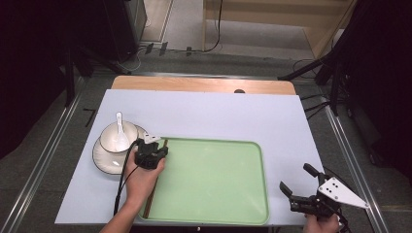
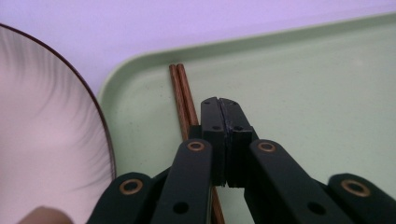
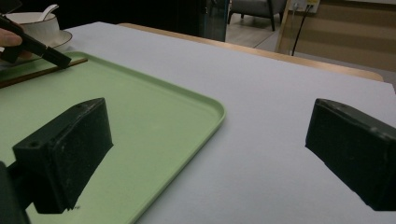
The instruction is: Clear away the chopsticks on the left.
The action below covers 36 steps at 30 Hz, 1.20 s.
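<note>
high view – left claw: the left claw (image 1: 156, 144) hangs over the near-left corner of the pale green rectangular plastic tray (image 1: 252, 145), which lies on the counter (image 1: 218, 111) with its white cover.
high view – chopsticks: a pair of dark brown wooden chopsticks (image 1: 151, 194) lies in the tray along its left edge.
high view – crockery: a white bowl with a white spoon (image 1: 120, 131) stands on a dark-rimmed white saucer (image 1: 99, 160), just left of the tray.
left gripper view – jaws: pressed together with nothing between them, just right of the chopsticks.
right gripper view – right claw: the right claw (image 3: 205, 154) has its jaws wide apart and bare, at the tray's right edge.
step, as judged: chopsticks set down in the tray.
next move, as judged: likely the bowl set; the left claw must part its jaws first.
</note>
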{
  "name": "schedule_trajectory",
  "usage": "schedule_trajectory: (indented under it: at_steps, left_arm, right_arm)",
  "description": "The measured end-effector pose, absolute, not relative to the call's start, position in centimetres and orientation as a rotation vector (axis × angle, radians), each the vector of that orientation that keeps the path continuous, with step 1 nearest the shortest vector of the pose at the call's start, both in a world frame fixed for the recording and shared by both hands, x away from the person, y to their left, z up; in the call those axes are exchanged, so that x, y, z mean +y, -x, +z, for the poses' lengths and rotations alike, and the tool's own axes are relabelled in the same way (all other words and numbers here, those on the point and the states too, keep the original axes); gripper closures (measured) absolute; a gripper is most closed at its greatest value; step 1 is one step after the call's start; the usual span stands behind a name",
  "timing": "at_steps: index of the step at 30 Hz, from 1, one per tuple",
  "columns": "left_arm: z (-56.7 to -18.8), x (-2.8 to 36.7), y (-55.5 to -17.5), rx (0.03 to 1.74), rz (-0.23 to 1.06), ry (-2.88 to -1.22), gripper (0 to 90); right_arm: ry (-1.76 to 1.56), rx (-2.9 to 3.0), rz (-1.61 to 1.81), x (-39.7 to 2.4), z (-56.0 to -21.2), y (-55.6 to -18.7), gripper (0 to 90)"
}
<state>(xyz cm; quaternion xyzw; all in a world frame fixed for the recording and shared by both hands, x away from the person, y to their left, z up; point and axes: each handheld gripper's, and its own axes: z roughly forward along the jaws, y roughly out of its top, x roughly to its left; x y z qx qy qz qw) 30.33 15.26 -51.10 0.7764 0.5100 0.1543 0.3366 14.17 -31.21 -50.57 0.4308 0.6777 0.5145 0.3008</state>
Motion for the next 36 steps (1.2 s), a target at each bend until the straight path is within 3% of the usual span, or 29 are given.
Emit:
schedule_trajectory:
  at_steps: [7,20,36]
  left_arm:
    - [-50.9,16.8,-28.0,1.263,0.436,-2.075,89.6]
    - [-51.3,17.5,-27.9,1.26,0.405,-2.072,90.0]
    - [-51.5,17.7,-24.9,1.213,0.35,-2.106,89.3]
  right_arm:
    - [-1.15,1.804,1.366,-31.2,-50.7,-14.3,0.5]
    - [-1.157,1.809,1.365,-31.0,-50.8,-14.3,0.5]
    - [-1.15,1.81,1.357,-30.9,-50.7,-14.3,0.5]
